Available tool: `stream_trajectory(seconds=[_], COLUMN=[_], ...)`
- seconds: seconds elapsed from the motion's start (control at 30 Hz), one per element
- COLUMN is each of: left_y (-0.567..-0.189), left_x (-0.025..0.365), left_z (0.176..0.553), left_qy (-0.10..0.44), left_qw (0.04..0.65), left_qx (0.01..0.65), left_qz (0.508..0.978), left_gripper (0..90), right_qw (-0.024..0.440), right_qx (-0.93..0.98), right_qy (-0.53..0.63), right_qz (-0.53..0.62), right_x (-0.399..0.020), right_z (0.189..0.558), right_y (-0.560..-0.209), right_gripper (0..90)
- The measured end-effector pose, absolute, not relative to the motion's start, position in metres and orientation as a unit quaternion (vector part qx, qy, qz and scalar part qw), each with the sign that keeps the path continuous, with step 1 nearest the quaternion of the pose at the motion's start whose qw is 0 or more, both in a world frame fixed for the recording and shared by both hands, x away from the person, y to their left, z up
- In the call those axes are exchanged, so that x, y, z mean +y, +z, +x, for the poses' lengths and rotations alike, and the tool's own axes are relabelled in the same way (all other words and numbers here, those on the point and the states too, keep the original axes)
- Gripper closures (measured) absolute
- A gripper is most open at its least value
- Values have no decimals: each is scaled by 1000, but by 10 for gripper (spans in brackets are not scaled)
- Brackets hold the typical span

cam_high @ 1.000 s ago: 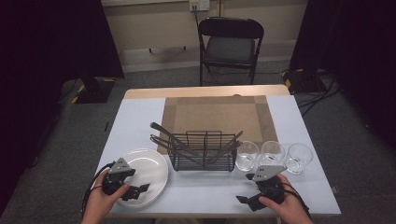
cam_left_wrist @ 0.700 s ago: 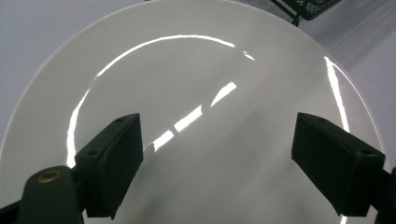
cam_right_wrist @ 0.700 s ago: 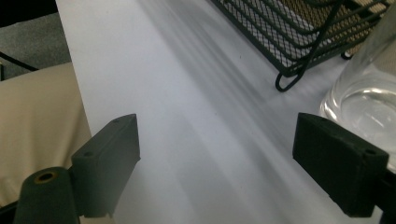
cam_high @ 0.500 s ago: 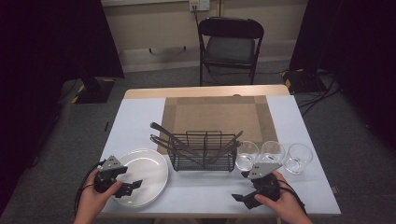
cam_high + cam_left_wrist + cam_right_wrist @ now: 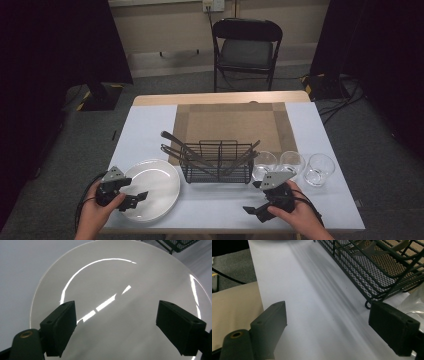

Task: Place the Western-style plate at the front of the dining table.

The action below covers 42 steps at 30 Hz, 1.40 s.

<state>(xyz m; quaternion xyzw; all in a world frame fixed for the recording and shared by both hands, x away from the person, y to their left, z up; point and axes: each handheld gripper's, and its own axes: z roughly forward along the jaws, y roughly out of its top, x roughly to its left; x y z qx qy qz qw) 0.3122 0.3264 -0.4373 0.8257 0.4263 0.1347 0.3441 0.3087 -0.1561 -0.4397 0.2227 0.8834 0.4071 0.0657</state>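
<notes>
White table (image 5: pixel 220 207), plate (image 5: pixel 120 290) under open left tongs (image 5: pixel 125 327), untouched

Bare table (image 5: pixel 215 207) lies open along the front edge. The wire basket (image 5: pixel 216 162) blocks the middle. The white plate (image 5: pixel 155 187) and three glasses (image 5: pixel 292 162) flank it.

Floor: grey carpet (image 5: pixel 360 150)
Seat: black folding chair (image 5: pixel 247 50) beyond the counter (image 5: pixel 220 98)
Wall: beige (image 5: pixel 165 30)
Sides: dark curtains (image 5: pixel 55 45)

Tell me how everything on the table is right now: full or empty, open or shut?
plate: empty, flat on the table.
wire rack: upright, utensils leaning in it.
three glasses: upright, look empty.
left gripper: open, over the plate's edge.
right gripper: open, holding nothing.
chair: unoccupied.
</notes>
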Motion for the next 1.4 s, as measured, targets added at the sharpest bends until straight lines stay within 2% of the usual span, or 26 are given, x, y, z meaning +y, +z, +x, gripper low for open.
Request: stream_trajectory(seconds=[0.6,1.4], left_y=[-438,-441], left_x=[332,355], left_z=[311,299], left_qy=[138,148], left_qw=[340,342], left_qx=[427,462], left_qz=[826,805], left_gripper=[164,164], right_qw=[59,42], right_qx=[892,900], right_qy=[402,401], right_qz=[200,165], right_x=[-140,-108], right_z=[303,310], right_y=[-437,-435], right_gripper=[141,140])
